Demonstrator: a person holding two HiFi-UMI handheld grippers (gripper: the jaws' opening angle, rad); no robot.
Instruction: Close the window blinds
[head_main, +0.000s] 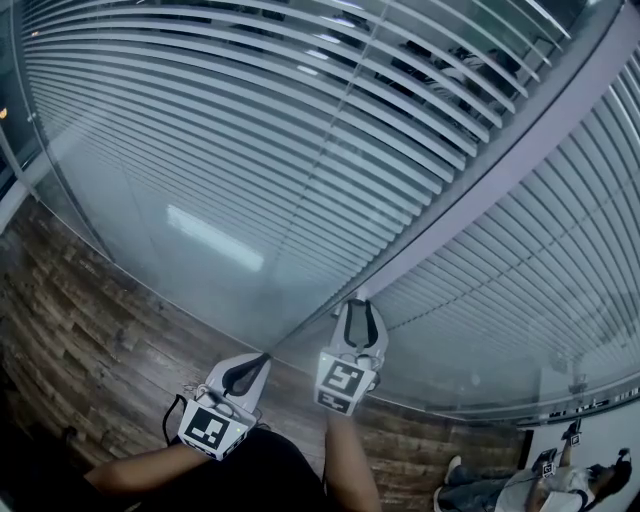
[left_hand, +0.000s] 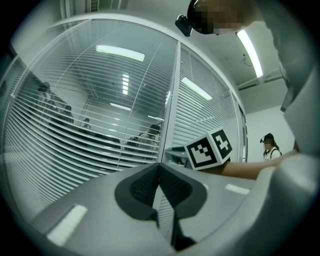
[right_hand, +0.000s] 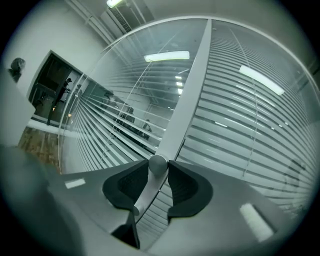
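Observation:
Horizontal white blinds (head_main: 250, 120) hang behind glass on both sides of a grey upright frame bar (head_main: 500, 170). A small round grey knob (right_hand: 158, 164) sits on that bar (right_hand: 192, 85). My right gripper (right_hand: 158, 165) has both dark pads against the knob's sides, so it is shut on it. In the head view that gripper (head_main: 360, 300) reaches the bar's lower end. My left gripper (head_main: 262, 358) stays a little to the left, close to the glass. Its jaws (left_hand: 160, 166) meet at the tips with nothing between them. The slats (left_hand: 85, 145) stand partly open, and people are visible through them.
Wood-patterned floor (head_main: 90, 330) runs along the foot of the glass wall. A person (left_hand: 270, 145) stands off to the right, also seen at the head view's lower right corner (head_main: 560, 480). The right gripper's marker cube (left_hand: 210, 148) shows just beyond the left jaws.

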